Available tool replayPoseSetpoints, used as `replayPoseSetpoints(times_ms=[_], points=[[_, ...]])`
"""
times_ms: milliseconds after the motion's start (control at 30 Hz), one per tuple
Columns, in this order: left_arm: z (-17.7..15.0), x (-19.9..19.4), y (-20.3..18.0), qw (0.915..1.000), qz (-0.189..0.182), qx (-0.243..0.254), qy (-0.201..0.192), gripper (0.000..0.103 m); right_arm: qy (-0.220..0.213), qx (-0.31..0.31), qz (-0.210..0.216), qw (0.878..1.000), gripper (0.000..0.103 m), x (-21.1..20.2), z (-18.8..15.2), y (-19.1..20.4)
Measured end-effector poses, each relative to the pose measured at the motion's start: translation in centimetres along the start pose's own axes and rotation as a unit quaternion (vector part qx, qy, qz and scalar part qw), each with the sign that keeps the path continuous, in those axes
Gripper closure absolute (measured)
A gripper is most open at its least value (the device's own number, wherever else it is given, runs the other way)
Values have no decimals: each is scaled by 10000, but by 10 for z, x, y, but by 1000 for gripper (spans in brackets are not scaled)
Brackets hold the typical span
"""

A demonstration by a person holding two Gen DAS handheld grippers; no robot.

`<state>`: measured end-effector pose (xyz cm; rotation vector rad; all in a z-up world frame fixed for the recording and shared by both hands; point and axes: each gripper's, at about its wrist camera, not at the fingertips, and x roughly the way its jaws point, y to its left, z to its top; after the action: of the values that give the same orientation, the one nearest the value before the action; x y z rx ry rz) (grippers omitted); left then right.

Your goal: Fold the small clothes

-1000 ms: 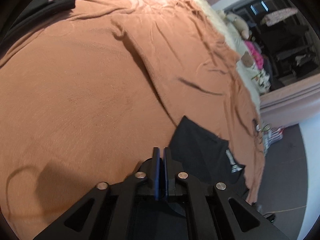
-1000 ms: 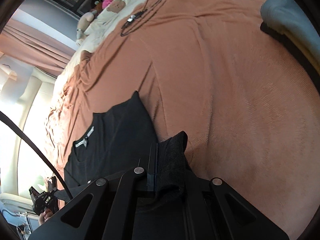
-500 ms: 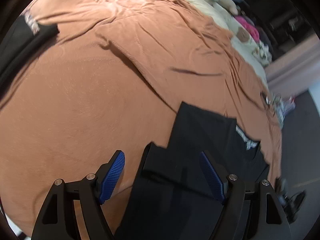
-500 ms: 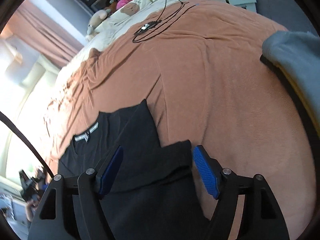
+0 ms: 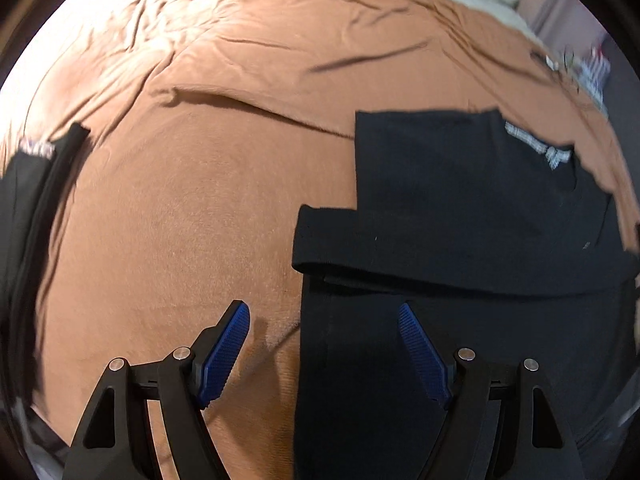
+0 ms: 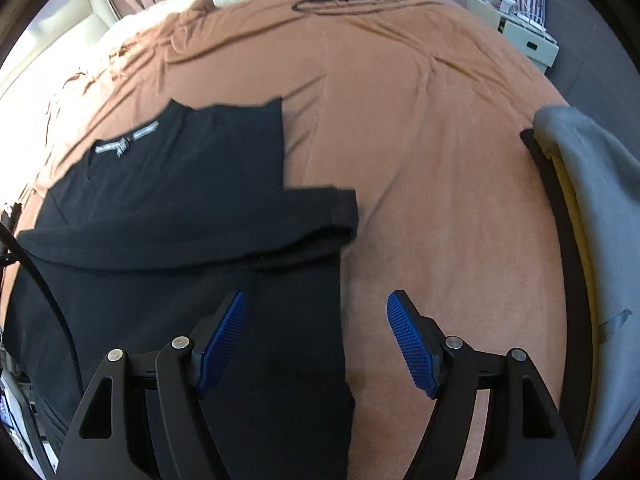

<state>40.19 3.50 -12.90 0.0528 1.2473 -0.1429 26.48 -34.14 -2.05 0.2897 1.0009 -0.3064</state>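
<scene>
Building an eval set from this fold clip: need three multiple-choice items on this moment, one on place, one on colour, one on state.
1. Where does the folded grey garment lie relative to the black T-shirt in the right wrist view?
A. On top of it
B. Off to the right, apart from it
C. Under it

2. What colour is the blanket under the T-shirt?
A. Orange-brown
B. White
C. Dark green

3. What state are the left tool and the right tool in?
A. Both shut on the shirt
B. Left open, right shut
C. Both open, holding nothing

Answers:
1 B: the grey garment sits at the right edge with bare blanket between it and the shirt.
2 A: the cover is orange-brown in both views.
3 C: the blue pads stand wide apart over the cloth, pressing on nothing.
</scene>
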Motion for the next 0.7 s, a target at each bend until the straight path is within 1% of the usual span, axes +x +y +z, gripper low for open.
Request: replayPoseSetpoints(times_ms=[67, 167, 267, 433, 600, 700], points=[[0, 8, -5, 9997, 169, 188, 77, 25, 91, 12, -80, 9999, 31, 5, 2, -3], [2, 19, -9, 9989, 278, 328, 160, 24, 136, 3, -229, 9996, 31, 11, 5, -4], [9, 27, -12, 9983, 388, 405, 144, 18, 131, 12, -260, 9996, 31, 18, 11, -3], [24, 34, -20, 9959, 603, 675, 77, 17, 127, -115, -479, 9987, 32, 37, 24, 5], [38, 37, -21, 9951, 709, 683, -9, 17, 54, -171, -689, 9975, 31, 48, 40, 12], [48, 42, -19, 9957, 688, 624, -39, 17, 38, -213, -817, 9964, 32, 54, 49, 17]])
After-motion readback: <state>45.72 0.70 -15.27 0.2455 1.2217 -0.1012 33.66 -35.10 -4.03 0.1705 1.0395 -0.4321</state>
